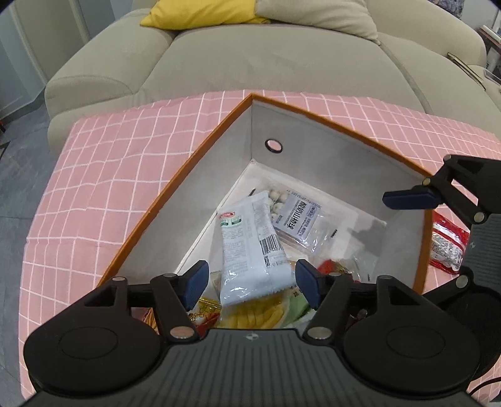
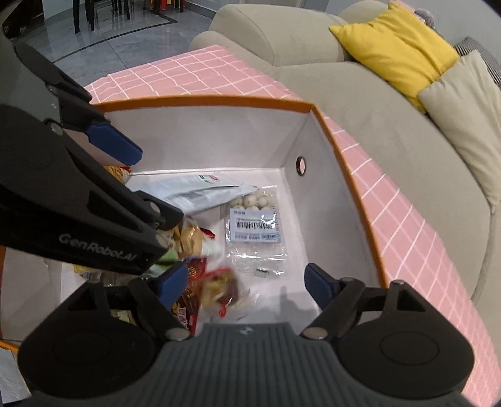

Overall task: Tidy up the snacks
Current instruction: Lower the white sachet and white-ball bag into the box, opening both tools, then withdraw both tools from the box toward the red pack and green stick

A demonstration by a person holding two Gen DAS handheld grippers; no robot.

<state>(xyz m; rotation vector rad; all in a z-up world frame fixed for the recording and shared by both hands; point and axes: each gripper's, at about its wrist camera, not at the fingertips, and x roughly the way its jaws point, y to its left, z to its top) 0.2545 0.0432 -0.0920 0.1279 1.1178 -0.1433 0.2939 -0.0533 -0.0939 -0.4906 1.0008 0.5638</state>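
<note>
An orange-rimmed storage box (image 1: 188, 162) (image 2: 219, 101) with grey walls holds several snack packets. My left gripper (image 1: 252, 283) hangs open over it, and a white and blue packet (image 1: 247, 247) lies below between its jaws, untouched by the pads. A clear bag of white balls (image 1: 297, 216) (image 2: 253, 225) lies on the box floor. My right gripper (image 2: 247, 281) is open above the box's near corner, and a blurred red and yellow snack (image 2: 222, 288) shows under it, free of the pads. The left gripper's blue finger (image 2: 112, 141) reaches in from the upper left.
The box stands on a pink checked cloth (image 1: 125, 156). A red packet (image 1: 447, 244) lies on the cloth outside the box's right wall. Behind is a beige sofa (image 1: 250, 62) with a yellow cushion (image 1: 200, 12) (image 2: 397, 47).
</note>
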